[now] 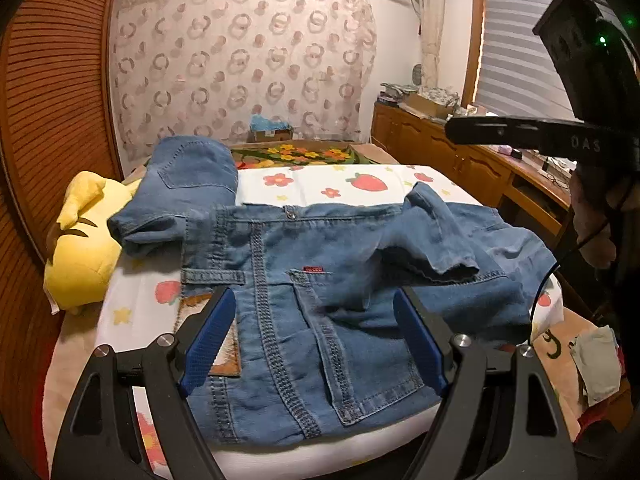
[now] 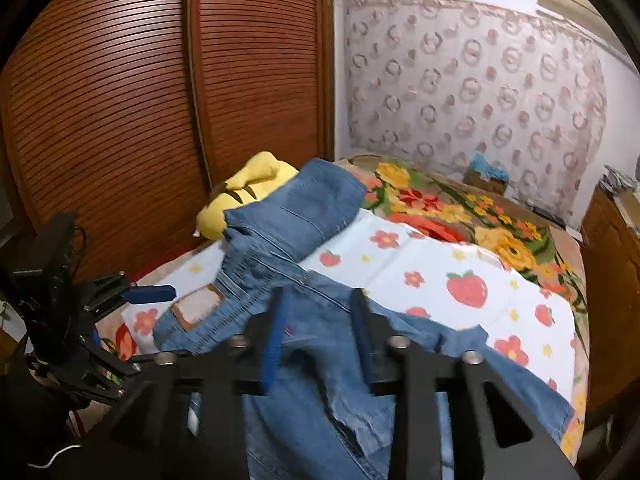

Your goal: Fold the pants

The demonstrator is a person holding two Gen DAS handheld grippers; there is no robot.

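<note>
Jeans (image 1: 320,280) lie mid-frame on the bed (image 1: 400,184), legs bunched. Your left tongs (image 1: 316,340) hover wide open over the waistband, empty. Your right tongs (image 2: 316,336) stand part open, empty, probably just dropped the leg.

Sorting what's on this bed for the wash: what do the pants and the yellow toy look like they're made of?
Pants: looks like blue denim, matte and washed-out, with raised seam stitching, a stitched pocket and a tan patch at the waistband, possibly leather. Yellow toy: appears to be soft plush fabric over stuffing, with a rounded, slightly fuzzy surface and dark stitched marks; the exact fibre is unclear.
</note>
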